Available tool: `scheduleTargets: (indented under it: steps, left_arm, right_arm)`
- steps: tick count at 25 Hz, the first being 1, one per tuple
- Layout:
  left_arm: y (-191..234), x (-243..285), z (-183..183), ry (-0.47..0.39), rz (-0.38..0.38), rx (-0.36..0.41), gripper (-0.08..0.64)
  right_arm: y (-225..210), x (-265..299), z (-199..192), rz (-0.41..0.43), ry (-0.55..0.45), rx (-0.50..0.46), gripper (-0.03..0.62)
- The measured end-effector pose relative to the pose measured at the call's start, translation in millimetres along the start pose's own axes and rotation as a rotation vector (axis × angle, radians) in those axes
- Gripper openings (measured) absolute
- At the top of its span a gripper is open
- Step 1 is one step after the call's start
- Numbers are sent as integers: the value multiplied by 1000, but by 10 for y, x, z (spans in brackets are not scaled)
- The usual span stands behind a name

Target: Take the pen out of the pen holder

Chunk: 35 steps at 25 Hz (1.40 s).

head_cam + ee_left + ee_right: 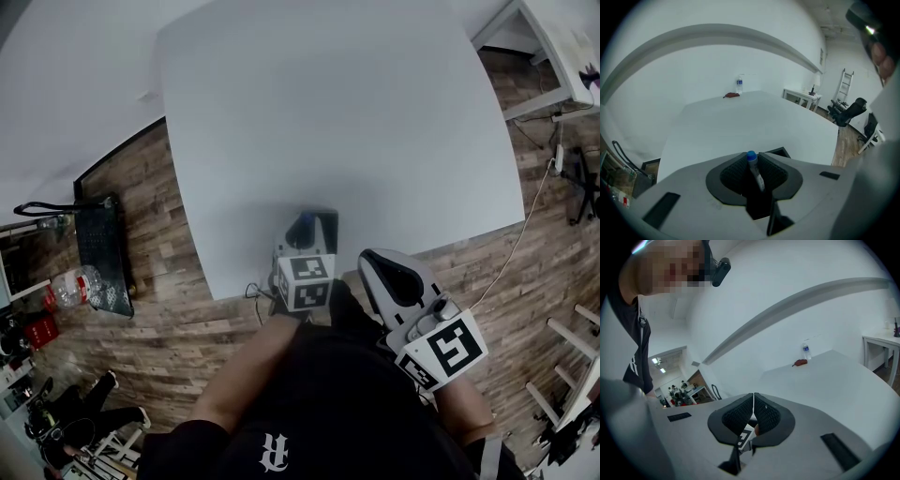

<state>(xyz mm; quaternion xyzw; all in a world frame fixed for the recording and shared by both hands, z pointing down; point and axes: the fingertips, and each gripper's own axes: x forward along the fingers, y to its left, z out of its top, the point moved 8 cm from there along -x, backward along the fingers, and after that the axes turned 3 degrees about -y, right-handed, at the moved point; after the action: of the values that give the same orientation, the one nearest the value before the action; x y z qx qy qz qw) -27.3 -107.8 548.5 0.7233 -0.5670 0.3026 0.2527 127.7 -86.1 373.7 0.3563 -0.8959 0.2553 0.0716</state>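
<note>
My left gripper (752, 158) is shut on a pen (756, 174) with a blue cap (751, 156); the pen stands upright between the jaws, its cap just above their tips. In the head view this gripper (312, 228) hangs over the near edge of the white table (347, 122), close to the person's body. My right gripper (753, 399) is shut with nothing between its pads; in the head view it (398, 278) is held off the table, right of the left one. No pen holder shows in any view.
A water bottle (739, 84) and a small red object (732, 95) sit at the table's far end. On the wooden floor to the left are a black basket (101, 248) and a plastic bottle (75, 286). A white cable (525, 234) runs at the right.
</note>
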Motion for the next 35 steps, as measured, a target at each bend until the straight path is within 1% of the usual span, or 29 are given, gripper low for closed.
scheduleTargets:
  steps: [3,8,12,19,23,35]
  left_arm:
    - [19,-4,1,-13,-11,-11,72]
    - [3,-55,7,-68,-27,28,66]
    - [20,-124,72,-112,-39,19,66]
    - [45,-344,256,-201,-105,35,66]
    - [59,-561,422,-253,-155,27,66]
    - [151,-1381,769,-402,-239,89,66]
  right_arm:
    - [16,9,-11,0,4,0,14]
    - [64,24,-28,3,3,-13,12]
    - [91,34,-35,3,6,-19,12]
    - [180,89,19,4,-3,-51,12]
    - [235,91,62,6,-20,-72,12]
    - [499,106,115,-8,-56,-142,12]
